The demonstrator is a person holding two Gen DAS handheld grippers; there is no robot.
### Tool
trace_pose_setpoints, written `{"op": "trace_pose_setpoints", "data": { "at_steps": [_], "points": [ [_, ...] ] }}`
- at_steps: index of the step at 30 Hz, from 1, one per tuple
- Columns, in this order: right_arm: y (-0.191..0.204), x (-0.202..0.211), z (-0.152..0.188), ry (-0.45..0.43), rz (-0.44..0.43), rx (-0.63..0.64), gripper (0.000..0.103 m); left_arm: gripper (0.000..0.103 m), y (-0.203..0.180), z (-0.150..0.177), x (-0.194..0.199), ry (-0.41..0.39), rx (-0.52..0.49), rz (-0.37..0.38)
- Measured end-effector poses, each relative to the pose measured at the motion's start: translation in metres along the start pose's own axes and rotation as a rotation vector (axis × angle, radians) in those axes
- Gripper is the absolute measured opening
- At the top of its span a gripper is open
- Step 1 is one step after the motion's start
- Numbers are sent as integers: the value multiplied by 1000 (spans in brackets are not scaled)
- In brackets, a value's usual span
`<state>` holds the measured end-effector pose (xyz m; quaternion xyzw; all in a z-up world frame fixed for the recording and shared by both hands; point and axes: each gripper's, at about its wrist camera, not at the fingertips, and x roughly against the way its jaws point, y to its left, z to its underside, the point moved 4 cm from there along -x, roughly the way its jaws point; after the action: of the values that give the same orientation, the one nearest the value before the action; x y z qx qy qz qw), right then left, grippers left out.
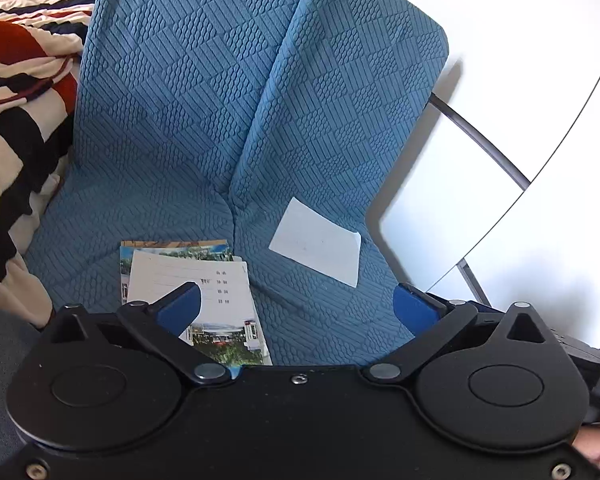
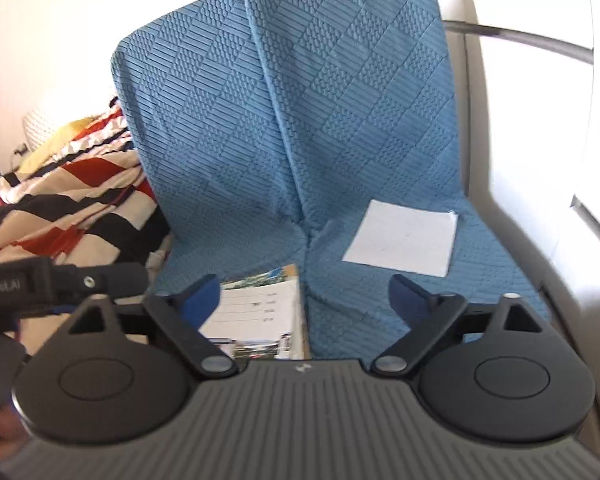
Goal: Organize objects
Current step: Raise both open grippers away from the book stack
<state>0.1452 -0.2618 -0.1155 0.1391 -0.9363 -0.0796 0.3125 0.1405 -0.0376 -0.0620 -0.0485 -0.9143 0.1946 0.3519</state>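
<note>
Left wrist view: both tongs [image 1: 298, 306] [image 2: 304, 300] gape wide; postcard stack [image 1: 204, 292] lies lengthwise toward the seat back.

My left gripper [image 1: 296, 308] has a flat black body with two round black discs, black link arms joined by silver rivets, and small screws along the lower edge. Its fingers [image 1: 182, 308] carry blue pads. A little of my skin shows at the lower right corner. My right gripper [image 2: 304, 300] has a grey ribbed body with a small logo, the same black discs, silver rivets and blue-padded fingers [image 2: 202, 298]. In the right wrist view, white letters mark a black bar at the left.
</note>
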Motion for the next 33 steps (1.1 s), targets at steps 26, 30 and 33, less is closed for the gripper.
{"op": "trace_pose_setpoints", "data": {
  "at_steps": [26,30,33],
  "points": [
    [-50,8,6,32,27,-80,97,102,-42,10,-26,26,-47,22],
    [-62,2,12,38,36,-98,97,102,-47,13,-37,35,-44,28],
    [-72,-6,17,41,46,-106,97,102,-49,15,-47,40,-44,31]
  ]
}}
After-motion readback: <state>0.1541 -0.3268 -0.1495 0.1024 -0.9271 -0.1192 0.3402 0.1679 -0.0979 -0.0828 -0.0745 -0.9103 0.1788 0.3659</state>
